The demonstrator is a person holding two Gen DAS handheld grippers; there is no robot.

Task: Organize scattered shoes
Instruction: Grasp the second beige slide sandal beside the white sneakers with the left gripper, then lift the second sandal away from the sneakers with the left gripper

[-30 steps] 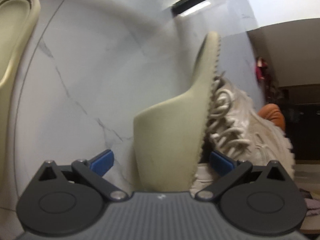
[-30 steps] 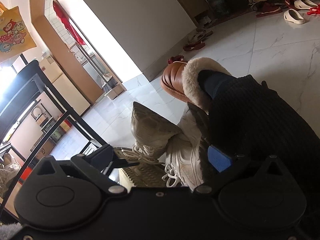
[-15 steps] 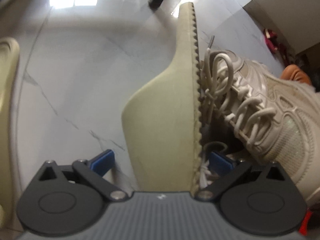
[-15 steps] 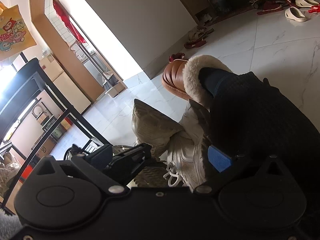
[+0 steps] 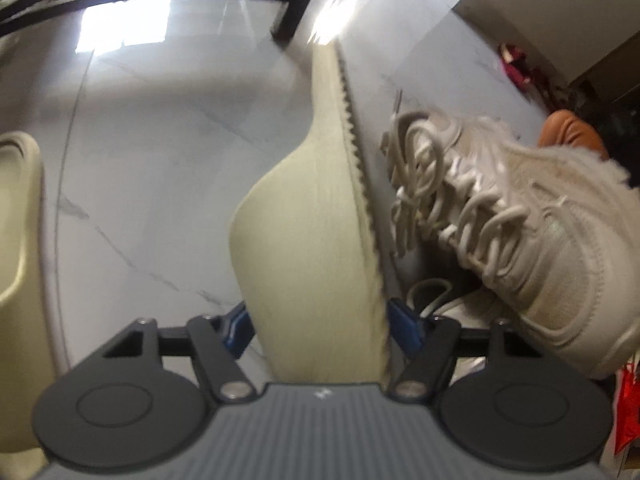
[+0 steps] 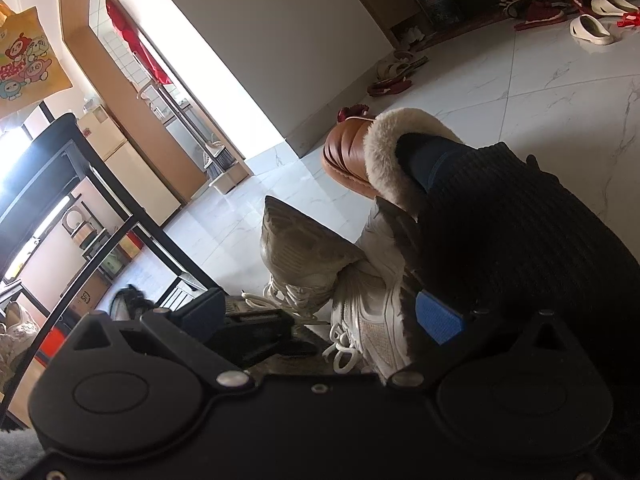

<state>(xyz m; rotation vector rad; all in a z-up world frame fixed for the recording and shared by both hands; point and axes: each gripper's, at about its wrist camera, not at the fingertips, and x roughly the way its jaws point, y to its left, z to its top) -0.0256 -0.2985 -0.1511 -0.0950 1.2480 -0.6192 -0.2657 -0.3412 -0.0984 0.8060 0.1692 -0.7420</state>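
Note:
My left gripper (image 5: 320, 320) is shut on a pale green foam slipper (image 5: 316, 216), held on edge with its toothed sole facing right. Its mate (image 5: 20, 248) lies at the left edge on the marble floor. A beige laced sneaker (image 5: 520, 232) is tilted just right of the held slipper. My right gripper (image 6: 320, 312) holds that beige sneaker (image 6: 372, 316) between its blue pads, beside a second sneaker (image 6: 296, 248) with its sole up. The left gripper's body shows at the lower left of the right wrist view.
A person's leg in dark trousers (image 6: 520, 240) and a brown fur-lined slipper (image 6: 352, 152) stand right behind the sneakers. A black table frame (image 6: 100, 200) is at the left. More slippers and sandals (image 6: 592, 28) lie scattered far across the floor near the wall.
The left gripper with the green slipper has tilted and moved away from the sneaker, opening a gap. The left gripper's body has come into the right wrist view.

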